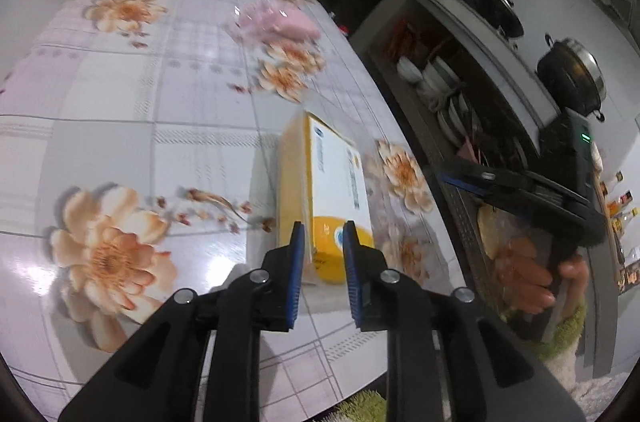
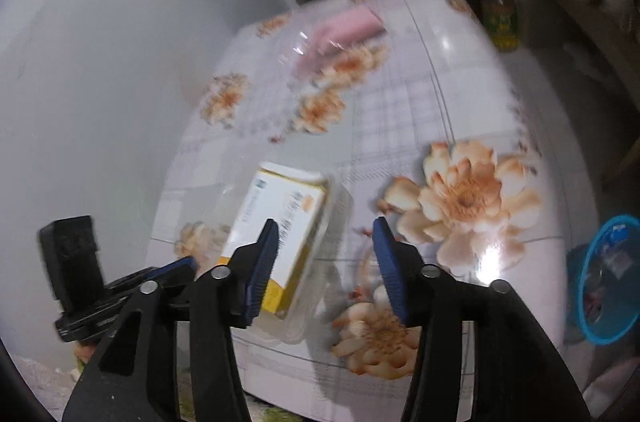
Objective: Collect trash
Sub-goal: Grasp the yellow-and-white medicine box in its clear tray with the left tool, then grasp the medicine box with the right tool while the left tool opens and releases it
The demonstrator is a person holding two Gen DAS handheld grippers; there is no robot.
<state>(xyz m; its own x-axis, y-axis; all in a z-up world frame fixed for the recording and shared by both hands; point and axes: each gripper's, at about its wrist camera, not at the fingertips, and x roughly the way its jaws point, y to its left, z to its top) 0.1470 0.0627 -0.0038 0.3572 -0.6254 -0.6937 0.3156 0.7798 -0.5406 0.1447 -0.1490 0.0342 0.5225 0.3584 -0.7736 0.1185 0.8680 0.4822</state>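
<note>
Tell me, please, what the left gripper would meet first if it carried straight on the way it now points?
Probably the yellow-and-white box lying on the table: it sits directly ahead of the left gripper, though depth is hard to judge.

- The table point(image 1: 120, 126) wears a glossy, smooth floral plastic cover that reflects the light.
- The yellow-and-white box point(image 1: 332, 198) looks like smooth printed cardboard.
- Each hand-held gripper point(image 1: 323, 242) is matt black plastic with ribbed blue pads point(image 1: 298, 262) and shiny metal pins.
- The pot point(image 1: 572, 78) is polished metal.
- The bin point(image 2: 608, 278) is blue plastic.
</note>
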